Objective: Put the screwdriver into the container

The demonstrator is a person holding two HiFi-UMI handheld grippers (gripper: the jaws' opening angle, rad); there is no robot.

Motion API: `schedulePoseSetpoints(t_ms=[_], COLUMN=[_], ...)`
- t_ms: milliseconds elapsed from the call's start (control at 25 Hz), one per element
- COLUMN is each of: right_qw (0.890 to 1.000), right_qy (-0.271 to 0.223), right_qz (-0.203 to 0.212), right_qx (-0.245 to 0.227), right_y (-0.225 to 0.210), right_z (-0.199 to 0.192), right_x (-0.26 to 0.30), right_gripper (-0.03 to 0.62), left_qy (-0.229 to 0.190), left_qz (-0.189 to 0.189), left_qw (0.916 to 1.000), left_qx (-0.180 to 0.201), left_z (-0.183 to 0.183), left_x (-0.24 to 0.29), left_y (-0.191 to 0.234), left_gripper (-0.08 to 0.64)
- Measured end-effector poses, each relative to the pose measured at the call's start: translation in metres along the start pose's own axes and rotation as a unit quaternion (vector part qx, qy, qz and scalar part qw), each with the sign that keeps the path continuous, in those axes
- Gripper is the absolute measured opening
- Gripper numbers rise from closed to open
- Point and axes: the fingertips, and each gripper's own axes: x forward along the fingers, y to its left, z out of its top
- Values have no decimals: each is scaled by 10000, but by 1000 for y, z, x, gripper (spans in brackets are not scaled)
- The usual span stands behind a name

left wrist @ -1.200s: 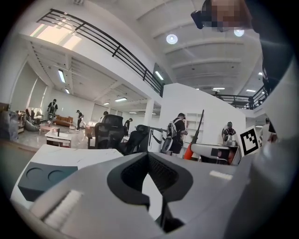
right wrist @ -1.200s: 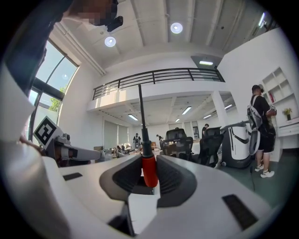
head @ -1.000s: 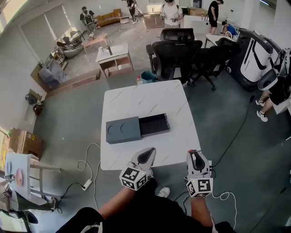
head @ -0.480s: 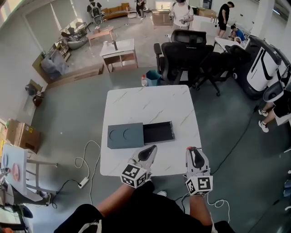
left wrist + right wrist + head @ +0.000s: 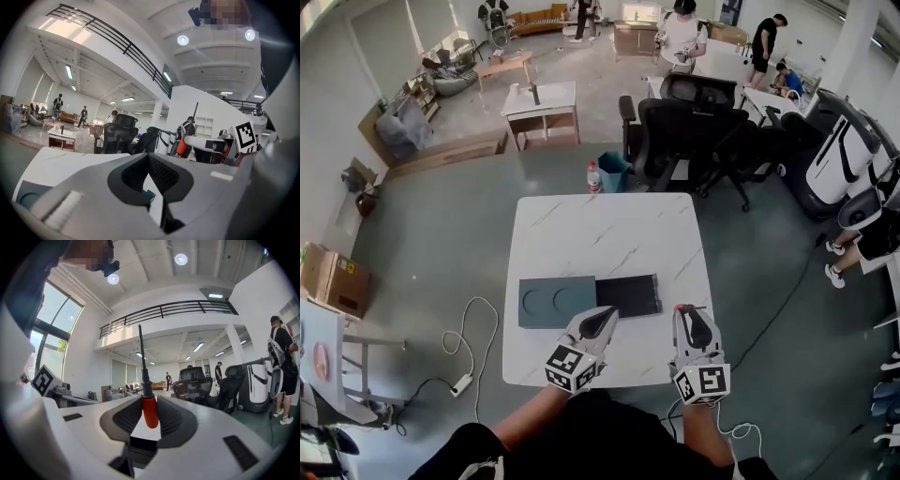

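Note:
My right gripper is shut on a screwdriver with a red handle. Its thin dark shaft points up, out past the jaw tips. This gripper hovers over the near right edge of the white marble table. The container is a flat grey box with two round recesses, and its dark drawer is pulled out to the right. My left gripper hangs just in front of the box and drawer, with its jaws together and nothing between them. A corner of the box shows in the left gripper view.
Black office chairs stand beyond the table's far edge, beside a bottle and a teal bin. A cable and power strip lie on the floor at the left. A seated person is at the right, and other people stand far back.
Both grippers have come forward from off the table's near edge to over it, closer to the box. The screwdriver stays held in the right one.

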Motion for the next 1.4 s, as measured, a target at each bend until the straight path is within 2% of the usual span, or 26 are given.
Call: schedulePoseSetpoints(t_ms=[320,480,800,1120,1400], right_qw=[9999,9998,9988,9920,9865], right_qy=[95,132,158,162,407], right_qz=[0,52,456,1178,1470], right_qx=[-86,-121,-62,-420,-592], right_y=[10,8,-5,-9,-8], right_z=[4,4,-2,-4,-19], right_x=[25,32,59,84,93], right_gripper=[101,101,101,101,101], left_qy=[-50,-72,-24,-71,-96], left_qz=[-322,-277,273,912,1320], left_qw=[9995,9996,9996,9957,9910], left_qx=[-34,-26,-61,-123,-194], left_z=[6,10,5,1,-3], left_x=[9,12,16,24,21], left_y=[15,21,35,42,52], left_gripper=[8,9,9,9,9])
